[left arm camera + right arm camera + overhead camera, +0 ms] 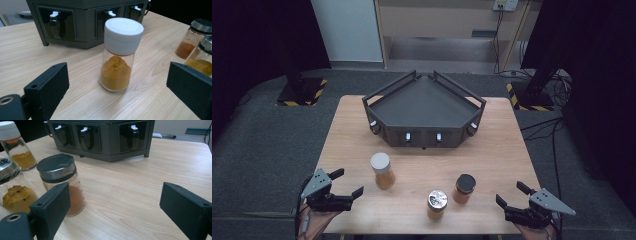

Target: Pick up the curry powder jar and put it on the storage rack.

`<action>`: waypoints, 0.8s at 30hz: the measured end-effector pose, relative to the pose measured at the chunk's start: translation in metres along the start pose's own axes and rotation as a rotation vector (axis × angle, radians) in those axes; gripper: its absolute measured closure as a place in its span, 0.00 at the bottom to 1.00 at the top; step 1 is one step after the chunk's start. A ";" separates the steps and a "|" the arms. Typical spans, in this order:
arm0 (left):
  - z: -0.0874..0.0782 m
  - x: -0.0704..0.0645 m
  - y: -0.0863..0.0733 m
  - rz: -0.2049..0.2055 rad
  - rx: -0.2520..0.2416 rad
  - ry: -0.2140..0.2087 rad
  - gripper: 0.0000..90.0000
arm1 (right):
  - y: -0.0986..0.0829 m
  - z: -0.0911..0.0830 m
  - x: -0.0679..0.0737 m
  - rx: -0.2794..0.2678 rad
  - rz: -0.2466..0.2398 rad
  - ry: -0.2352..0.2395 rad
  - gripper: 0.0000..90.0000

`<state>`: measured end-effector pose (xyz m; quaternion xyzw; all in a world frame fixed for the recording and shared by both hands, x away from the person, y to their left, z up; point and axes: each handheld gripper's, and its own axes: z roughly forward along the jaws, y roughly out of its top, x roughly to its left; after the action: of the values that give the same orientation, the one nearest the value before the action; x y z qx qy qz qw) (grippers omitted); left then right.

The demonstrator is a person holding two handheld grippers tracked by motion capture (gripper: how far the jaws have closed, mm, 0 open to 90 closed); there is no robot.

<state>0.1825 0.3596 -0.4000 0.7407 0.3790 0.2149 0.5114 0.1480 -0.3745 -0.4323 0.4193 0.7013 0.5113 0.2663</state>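
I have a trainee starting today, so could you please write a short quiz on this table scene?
1. True or false: the left gripper is open.
2. How many glass spice jars stand on the wooden table?
3. Which lid faces the left gripper's jaws: A white, B black, C silver?

Key: 1 true. 2 three: white-lidded jar, black-lidded jar, silver-lidded jar, all before the dark angular metal rack. 3 A.

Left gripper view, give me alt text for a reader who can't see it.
A white-capped spice jar of yellow powder stands upright on the wooden table, centred between the open left tongs. Behind it sits a dark rack; two more jars stand at right.
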 end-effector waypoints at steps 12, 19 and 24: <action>0.008 0.006 0.017 0.003 0.024 -0.028 0.04 | 0.000 0.000 0.000 0.001 0.001 0.000 0.11; 0.016 0.011 0.025 0.007 0.041 -0.050 0.04 | 0.000 0.000 0.000 0.001 0.001 0.000 0.11; 0.022 0.013 0.029 0.009 0.052 -0.057 0.04 | 0.000 0.001 0.000 0.001 0.002 0.000 0.11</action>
<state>0.2157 0.3509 -0.3827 0.7613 0.3663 0.1863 0.5015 0.1486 -0.3747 -0.4326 0.4200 0.7012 0.5112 0.2656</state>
